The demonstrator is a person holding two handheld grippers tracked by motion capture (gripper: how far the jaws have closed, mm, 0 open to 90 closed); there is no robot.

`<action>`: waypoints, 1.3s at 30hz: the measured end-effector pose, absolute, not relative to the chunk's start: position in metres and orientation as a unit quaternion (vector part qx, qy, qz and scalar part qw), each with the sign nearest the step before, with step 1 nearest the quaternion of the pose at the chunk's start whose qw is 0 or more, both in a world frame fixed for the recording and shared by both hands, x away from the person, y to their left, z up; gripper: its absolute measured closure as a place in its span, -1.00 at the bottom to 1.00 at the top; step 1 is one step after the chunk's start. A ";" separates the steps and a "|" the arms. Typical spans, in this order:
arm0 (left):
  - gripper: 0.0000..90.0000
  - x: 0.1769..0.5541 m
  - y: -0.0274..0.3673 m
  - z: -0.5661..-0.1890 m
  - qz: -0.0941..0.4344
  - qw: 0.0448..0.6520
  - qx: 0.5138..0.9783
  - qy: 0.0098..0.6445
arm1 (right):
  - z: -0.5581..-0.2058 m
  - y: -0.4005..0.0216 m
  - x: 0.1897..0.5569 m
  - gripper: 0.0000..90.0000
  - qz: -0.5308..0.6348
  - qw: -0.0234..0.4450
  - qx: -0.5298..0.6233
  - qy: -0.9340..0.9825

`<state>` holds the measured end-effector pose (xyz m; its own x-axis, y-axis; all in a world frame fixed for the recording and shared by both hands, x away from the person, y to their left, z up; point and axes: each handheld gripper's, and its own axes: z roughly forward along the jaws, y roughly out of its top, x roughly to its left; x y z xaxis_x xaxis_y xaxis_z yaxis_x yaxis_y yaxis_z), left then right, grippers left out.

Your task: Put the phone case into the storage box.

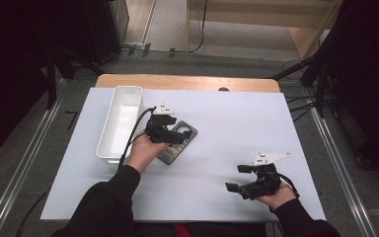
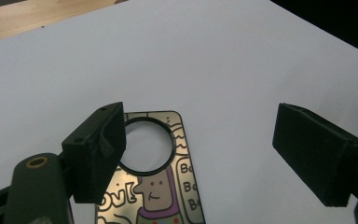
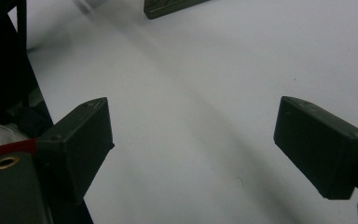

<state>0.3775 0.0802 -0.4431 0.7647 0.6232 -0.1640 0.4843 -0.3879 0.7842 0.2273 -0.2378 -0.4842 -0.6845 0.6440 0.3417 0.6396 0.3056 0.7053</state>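
A flat dark card with a round lens window and a cartoon drawing lies on the white mat, just right of the tray. My left gripper hovers over it. In the left gripper view the jaws stand wide apart, and the card lies below the left jaw, which covers part of it; nothing is pinched. My right gripper rests near the mat's front right, jaws apart over bare mat. The card's edge shows far off at the top of the right gripper view.
A long white tray stands at the mat's left side, its inside bare. A strip of wooden tabletop shows past the mat's far edge. Dark stands and cables flank the table on the floor.
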 end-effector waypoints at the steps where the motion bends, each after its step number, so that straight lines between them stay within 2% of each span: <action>1: -0.62 0.379 0.081 -0.444 0.081 0.441 0.828 0.336 | -0.484 -0.238 0.227 -0.76 0.435 0.003 0.397 0.808; 7: -0.63 0.384 0.083 -0.446 0.087 0.435 0.825 0.349 | -0.485 -0.237 0.228 -0.76 0.434 0.001 0.398 0.808; 8: -0.70 0.384 0.083 -0.447 0.086 0.437 0.824 0.351 | -0.485 -0.237 0.228 -0.76 0.434 0.001 0.398 0.808; 11: -0.71 0.385 0.085 -0.447 0.085 0.436 0.823 0.353 | -0.485 -0.238 0.228 -0.76 0.434 0.001 0.399 0.808; 12: -0.77 0.385 0.085 -0.447 0.087 0.438 0.822 0.353 | -0.485 -0.238 0.228 -0.76 0.434 0.001 0.399 0.808; 13: -1.00 0.385 0.085 -0.447 0.088 0.441 0.820 0.354 | -0.485 -0.238 0.228 -0.76 0.433 0.001 0.399 0.808; 39: -1.00 0.388 0.083 -0.466 0.096 0.430 0.824 0.355 | -0.484 -0.239 0.227 -0.76 0.434 0.002 0.399 0.808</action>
